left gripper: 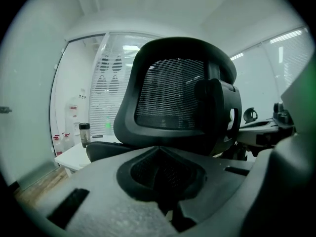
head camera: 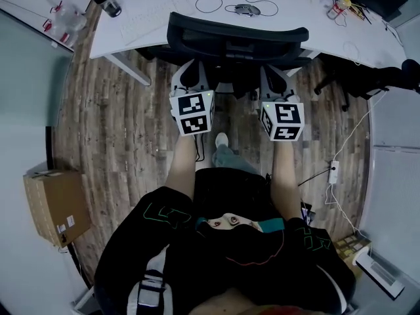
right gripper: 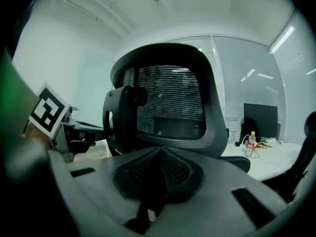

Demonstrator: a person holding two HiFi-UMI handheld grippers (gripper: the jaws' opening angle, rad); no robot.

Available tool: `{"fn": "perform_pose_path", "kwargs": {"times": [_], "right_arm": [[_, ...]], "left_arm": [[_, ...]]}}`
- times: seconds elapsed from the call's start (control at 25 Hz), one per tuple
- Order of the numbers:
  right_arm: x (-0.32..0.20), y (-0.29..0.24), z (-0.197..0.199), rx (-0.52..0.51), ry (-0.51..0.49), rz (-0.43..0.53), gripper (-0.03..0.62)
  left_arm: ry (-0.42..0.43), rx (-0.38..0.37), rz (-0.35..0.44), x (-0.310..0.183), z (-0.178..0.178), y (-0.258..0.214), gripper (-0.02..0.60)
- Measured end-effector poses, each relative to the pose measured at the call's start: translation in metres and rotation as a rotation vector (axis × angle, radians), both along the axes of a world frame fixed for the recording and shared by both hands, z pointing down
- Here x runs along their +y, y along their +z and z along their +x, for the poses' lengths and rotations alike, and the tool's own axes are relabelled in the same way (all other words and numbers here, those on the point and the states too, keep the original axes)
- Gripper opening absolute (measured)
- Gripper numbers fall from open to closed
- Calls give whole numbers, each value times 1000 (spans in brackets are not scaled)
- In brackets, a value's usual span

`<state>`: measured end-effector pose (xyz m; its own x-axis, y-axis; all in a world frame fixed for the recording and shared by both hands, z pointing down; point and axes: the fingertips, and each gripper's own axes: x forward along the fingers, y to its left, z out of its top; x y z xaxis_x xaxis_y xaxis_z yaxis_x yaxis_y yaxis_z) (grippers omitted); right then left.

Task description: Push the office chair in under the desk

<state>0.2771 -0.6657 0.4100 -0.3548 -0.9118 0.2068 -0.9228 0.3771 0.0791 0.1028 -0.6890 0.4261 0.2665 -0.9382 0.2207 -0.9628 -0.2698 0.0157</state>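
Observation:
The black mesh-back office chair stands at the white desk, its seat under the desktop and its backrest toward me. My left gripper and right gripper point at the back of the chair, side by side and low behind the backrest. I cannot tell whether they touch it. The backrest fills the left gripper view, where the left gripper has its jaws shut on nothing. Over in the right gripper view the backrest looms close and the right gripper is likewise shut and empty.
On the desk lie a mouse with its cable, a dark tumbler and a drink bottle. A second black chair stands to the right. A cardboard box sits on the wooden floor at left, a power strip at right.

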Motion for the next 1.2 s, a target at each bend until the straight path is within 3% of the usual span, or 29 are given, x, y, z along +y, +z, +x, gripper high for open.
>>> {"fn": "perform_pose_path", "kwargs": {"times": [0.2, 0.32, 0.4, 0.56, 0.8, 1.0, 1.2], "right_arm": [[-32, 2, -7, -64, -31, 3, 5], [-48, 15, 5, -55, -49, -75, 5], [-58, 16, 13, -49, -36, -114, 5], [-80, 2, 11, -80, -37, -79, 5], [-95, 1, 38, -114, 42, -67, 6], [-89, -1, 33, -134, -13, -57, 5], [-63, -25, 39, -125, -23, 11, 5]], "left_arm": [[-19, -40, -29, -33, -9, -1, 8], [-51, 74, -48, -50, -1, 5, 8], [-54, 107, -59, -60, 2, 7, 8], [-55, 78, -59, -78, -3, 0, 8], [32, -18, -56, -83, 24, -2, 9], [-14, 29, -70, -80, 25, 0, 9], [7, 93, -12, -62, 32, -24, 8]]}}
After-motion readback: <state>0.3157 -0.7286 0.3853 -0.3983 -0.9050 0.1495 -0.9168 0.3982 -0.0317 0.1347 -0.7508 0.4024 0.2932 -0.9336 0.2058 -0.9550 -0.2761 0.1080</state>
